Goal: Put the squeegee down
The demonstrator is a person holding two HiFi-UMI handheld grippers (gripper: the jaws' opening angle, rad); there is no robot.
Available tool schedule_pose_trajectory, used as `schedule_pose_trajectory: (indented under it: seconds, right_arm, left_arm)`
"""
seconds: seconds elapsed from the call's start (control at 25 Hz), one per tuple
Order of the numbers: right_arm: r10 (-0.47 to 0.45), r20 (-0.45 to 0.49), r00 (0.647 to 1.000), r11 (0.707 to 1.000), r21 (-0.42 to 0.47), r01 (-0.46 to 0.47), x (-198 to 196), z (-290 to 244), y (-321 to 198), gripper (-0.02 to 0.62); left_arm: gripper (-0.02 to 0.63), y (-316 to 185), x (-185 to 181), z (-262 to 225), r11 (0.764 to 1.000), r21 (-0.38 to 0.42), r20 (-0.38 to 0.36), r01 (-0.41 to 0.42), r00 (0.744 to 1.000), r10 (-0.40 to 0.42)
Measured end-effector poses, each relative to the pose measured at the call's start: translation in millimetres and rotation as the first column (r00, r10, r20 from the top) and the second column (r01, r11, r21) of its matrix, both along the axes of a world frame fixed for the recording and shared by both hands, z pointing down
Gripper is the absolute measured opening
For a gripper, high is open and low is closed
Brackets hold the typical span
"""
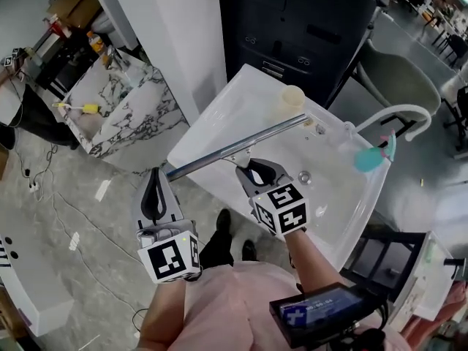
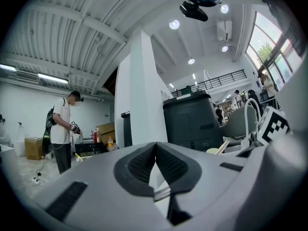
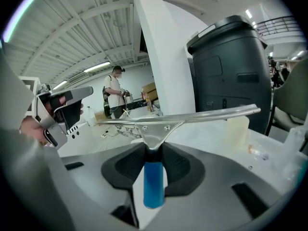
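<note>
White washbasin (image 1: 219, 115) below both hands; over its near rim, a long metal squeegee (image 1: 234, 148), blade crosswise, left end past the basin's edge; gripped by its blue handle between the pads of the right gripper (image 1: 252, 168); left gripper (image 1: 154, 175) just beside that left end, jaws pressed together on nothing; cream cup (image 1: 292, 99) upright near the blade's far end.

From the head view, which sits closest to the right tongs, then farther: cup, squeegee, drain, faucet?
1. squeegee, gripped in the right tongs.
2. drain, just right, in the sink.
3. cup, on its far corner.
4. faucet, far right.
</note>
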State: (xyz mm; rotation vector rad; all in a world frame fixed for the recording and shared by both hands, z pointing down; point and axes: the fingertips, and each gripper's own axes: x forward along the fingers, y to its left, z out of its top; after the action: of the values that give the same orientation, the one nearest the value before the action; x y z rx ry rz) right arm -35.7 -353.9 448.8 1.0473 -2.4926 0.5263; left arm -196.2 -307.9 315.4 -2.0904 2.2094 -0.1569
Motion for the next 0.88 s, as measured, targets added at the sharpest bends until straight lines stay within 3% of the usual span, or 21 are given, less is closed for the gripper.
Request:
schedule_pose_trajectory:
  seconds: [0.4, 0.88]
  right_arm:
    - [-0.010, -0.066, 0.998, 0.991, -0.132, 0.001, -16.3, 63.6, -16.9, 0.110]
    - [-0.018, -0.109, 0.994, 0.976, -0.219, -0.006, -26.7, 103.3, -36.8, 0.112]
  left_arm:
    - [0.009, -29.9, -33.5, 42.5, 0.994, -0.109, -0.016, 0.015, 1.000, -0.017]
    - [0.009, -49.7, -56.6, 75.6, 0.982, -0.186, -0.033, 0.023, 0.999, -0.029]
